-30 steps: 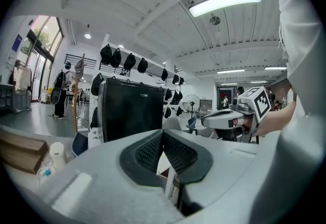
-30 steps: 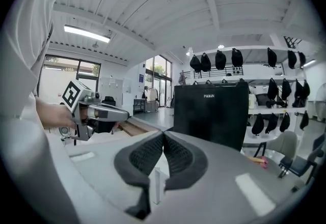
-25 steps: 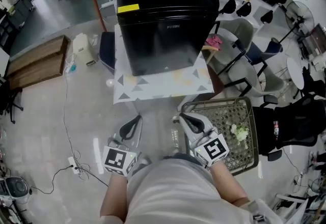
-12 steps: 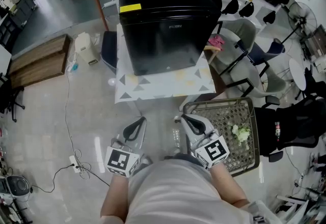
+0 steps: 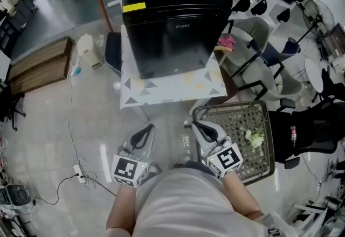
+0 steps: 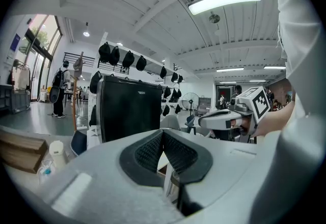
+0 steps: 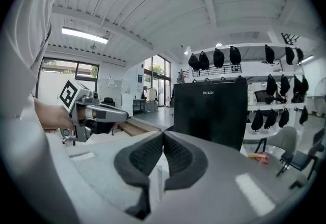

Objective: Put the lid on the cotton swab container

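No cotton swab container or lid shows in any view. My left gripper and right gripper are held low, close to the person's body, above the floor and short of a table. In the left gripper view the left gripper has its dark ribbed pads pressed together with nothing between them. The right gripper looks the same in its own view, shut and empty. Each gripper also appears in the other's view, the right gripper and the left gripper.
A large black box stands on the table's white patterned cloth. A wire basket with something pale green in it sits to the right, near my right gripper. Office chairs stand further right. A wooden bench, a white jug and a floor cable lie left.
The head view shifts slightly. Both grippers keep their place near the body and stay shut.
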The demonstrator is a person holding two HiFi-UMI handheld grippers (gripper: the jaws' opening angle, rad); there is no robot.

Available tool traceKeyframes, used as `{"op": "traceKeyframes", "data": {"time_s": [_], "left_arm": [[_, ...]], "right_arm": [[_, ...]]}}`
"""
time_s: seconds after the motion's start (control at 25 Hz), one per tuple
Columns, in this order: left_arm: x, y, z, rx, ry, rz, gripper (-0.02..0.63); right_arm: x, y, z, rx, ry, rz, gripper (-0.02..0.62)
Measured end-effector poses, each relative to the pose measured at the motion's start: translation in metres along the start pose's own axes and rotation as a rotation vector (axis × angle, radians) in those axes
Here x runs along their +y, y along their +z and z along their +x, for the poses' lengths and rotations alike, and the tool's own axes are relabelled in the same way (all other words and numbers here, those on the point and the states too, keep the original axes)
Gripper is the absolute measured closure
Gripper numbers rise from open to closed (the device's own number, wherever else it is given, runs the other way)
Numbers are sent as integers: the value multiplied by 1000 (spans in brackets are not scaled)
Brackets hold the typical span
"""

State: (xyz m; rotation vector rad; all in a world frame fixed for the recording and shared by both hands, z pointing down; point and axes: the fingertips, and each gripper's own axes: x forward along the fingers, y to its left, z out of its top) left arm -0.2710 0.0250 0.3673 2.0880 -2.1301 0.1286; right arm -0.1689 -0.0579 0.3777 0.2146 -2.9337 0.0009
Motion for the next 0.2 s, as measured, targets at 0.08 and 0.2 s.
{"op": "traceKeyframes", "data": {"time_s": [0.08,0.2], "left_arm": [[1,-1,0,1,1,0,597],[1,-2,0,5,2,-1,597]], "right_arm": [[0,-1,0,0,-2,0,591],[-1,-2,0,-1,-5,3,591]]}}
